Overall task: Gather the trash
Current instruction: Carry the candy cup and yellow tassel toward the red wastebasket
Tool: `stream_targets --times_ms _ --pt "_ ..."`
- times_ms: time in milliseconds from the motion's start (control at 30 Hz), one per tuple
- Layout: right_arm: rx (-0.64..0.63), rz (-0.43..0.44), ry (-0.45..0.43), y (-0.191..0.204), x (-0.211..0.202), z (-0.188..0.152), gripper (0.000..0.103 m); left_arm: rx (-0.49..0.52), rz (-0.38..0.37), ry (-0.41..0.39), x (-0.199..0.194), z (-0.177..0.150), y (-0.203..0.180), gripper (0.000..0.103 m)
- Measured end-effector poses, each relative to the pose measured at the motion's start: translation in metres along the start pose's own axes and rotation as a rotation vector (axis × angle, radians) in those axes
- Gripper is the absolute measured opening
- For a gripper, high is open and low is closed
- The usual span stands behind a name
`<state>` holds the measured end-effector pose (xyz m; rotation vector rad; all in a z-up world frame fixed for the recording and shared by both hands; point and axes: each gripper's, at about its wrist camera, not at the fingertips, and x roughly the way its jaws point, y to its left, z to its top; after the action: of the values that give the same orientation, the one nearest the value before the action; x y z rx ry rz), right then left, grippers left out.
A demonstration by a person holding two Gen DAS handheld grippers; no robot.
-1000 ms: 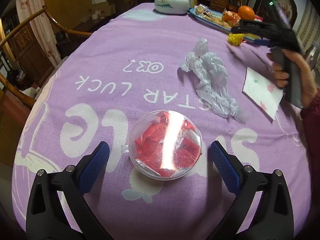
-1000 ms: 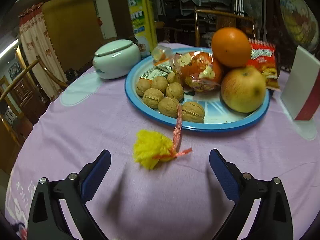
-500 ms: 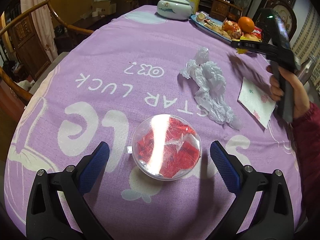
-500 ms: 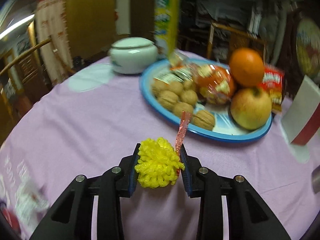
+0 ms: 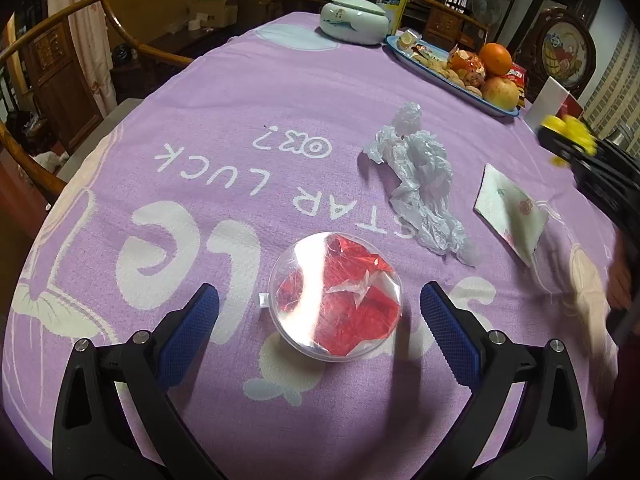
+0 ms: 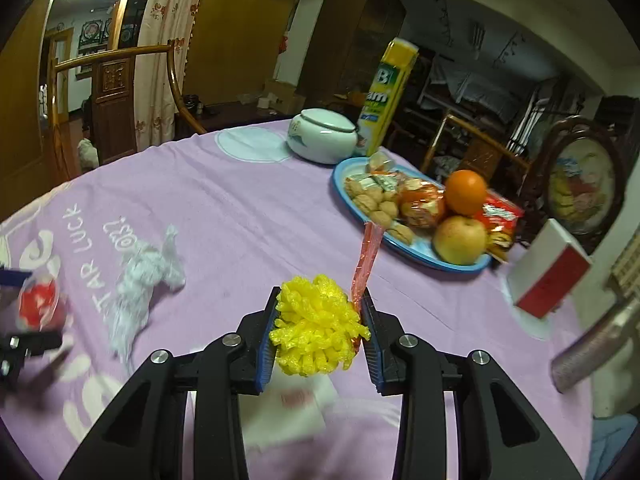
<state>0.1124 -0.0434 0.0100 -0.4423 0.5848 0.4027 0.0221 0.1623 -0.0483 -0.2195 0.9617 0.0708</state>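
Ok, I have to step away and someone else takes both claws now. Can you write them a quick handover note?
Right claw: shut on the yellow foam net, red strip attached, lifted off the table.
Left claw: open, either side of the clear tub, which holds red wrappers; not gripping it.
Still on the purple cloth: crumpled white bag and a napkin to its right.
Done: net picked up.
Left: probably drop it in the tub, then collect the bag and napkin.
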Motion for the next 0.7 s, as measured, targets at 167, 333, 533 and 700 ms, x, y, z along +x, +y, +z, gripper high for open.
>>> stream_targets --times_ms 167,333,533,700 --pt "0.017 -0.019 0.003 -0.007 -0.027 -0.020 0.037 0.000 0.018 0.001 0.000 0.000 -0.001 0.096" --pt "0.044 -0.029 0.012 -0.015 -0.044 -0.040 0.038 0.005 0.040 -0.008 -0.001 -0.001 -0.004 0.086" --pt "0.091 -0.022 0.033 -0.027 -0.053 -0.058 0.038 0.047 0.080 -0.037 -0.006 -0.004 -0.013 0.067" --pt "0.248 0.223 0.153 -0.047 -0.049 -0.083 0.039 0.089 0.103 -0.072 -0.010 -0.007 -0.022 0.063"
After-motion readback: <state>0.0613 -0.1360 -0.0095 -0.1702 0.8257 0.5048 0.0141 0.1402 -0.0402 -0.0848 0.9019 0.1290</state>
